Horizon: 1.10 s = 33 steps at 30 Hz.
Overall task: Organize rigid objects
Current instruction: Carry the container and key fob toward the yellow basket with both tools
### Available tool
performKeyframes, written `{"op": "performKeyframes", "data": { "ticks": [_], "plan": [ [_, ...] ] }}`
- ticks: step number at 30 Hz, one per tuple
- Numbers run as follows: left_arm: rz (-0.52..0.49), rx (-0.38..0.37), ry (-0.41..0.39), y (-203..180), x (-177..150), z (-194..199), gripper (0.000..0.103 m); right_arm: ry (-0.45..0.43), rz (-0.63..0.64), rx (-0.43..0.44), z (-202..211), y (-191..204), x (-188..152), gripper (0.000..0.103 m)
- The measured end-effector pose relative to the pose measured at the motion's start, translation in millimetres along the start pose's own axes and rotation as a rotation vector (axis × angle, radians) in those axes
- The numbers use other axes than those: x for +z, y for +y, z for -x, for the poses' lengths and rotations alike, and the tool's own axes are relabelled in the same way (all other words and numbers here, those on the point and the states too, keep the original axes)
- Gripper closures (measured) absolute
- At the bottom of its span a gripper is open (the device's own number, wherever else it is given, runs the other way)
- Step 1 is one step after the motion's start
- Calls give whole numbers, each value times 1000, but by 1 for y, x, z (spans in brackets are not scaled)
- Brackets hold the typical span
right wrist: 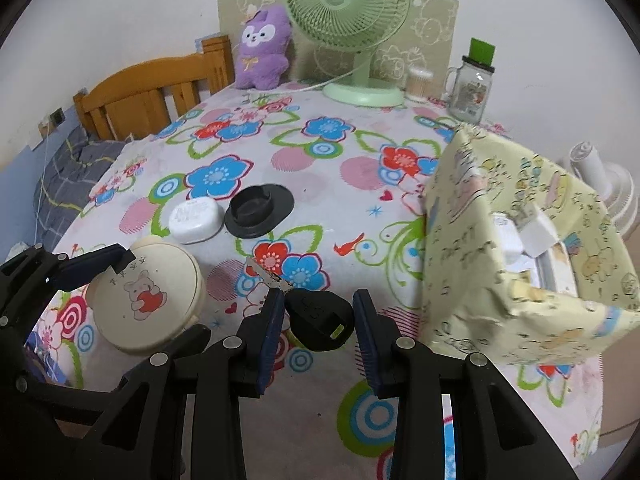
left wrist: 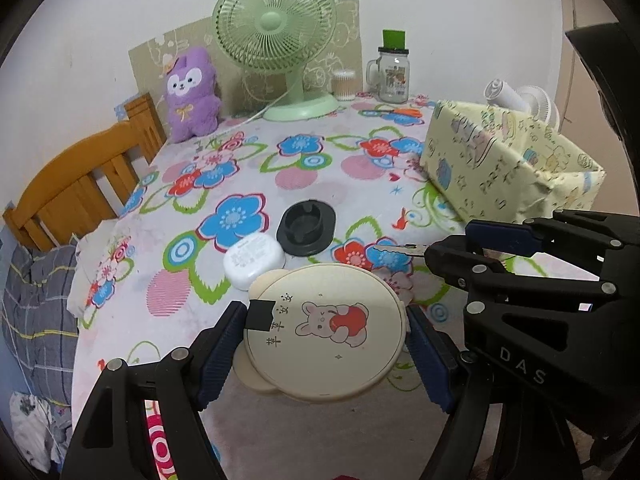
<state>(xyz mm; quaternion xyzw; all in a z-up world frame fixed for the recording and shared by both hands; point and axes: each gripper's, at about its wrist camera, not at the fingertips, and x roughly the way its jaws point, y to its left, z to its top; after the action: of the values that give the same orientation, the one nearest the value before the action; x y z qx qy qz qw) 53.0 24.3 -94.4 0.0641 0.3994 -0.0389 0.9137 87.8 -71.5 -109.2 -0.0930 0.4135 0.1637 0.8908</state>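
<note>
A round cream case [left wrist: 326,334] with a bunny picture lies on the floral tablecloth between the fingers of my left gripper [left wrist: 326,320], which close on its sides; it also shows in the right wrist view [right wrist: 146,296]. A black-headed key [right wrist: 318,314] lies between the fingers of my right gripper [right wrist: 320,308], its blade pointing up-left; the jaws stand apart around it. A white case [left wrist: 254,258] [right wrist: 196,220] and a black round ashtray [left wrist: 306,226] [right wrist: 258,210] lie just beyond. The right gripper [left wrist: 472,244] shows at the right of the left wrist view.
A yellow patterned box [right wrist: 520,248] [left wrist: 508,160] with items inside stands at the right. A green fan [left wrist: 276,40], purple plush [left wrist: 190,92], cotton swab jar [left wrist: 344,84] and glass mug jar [left wrist: 392,72] line the back. A wooden bed frame [left wrist: 80,184] is at the left.
</note>
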Motion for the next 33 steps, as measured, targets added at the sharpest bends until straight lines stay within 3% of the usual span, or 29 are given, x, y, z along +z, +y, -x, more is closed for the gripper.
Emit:
{"op": "performKeyframes", "data": {
  "ticks": [20,33],
  "plan": [
    [-26,8,-96,-16,37,48,23,-89,-23,-3,58,-20,25,65],
    [-66,-11,-131,-41,68,51,23,-122,-42,-18,75,-55,41,65]
  ]
}}
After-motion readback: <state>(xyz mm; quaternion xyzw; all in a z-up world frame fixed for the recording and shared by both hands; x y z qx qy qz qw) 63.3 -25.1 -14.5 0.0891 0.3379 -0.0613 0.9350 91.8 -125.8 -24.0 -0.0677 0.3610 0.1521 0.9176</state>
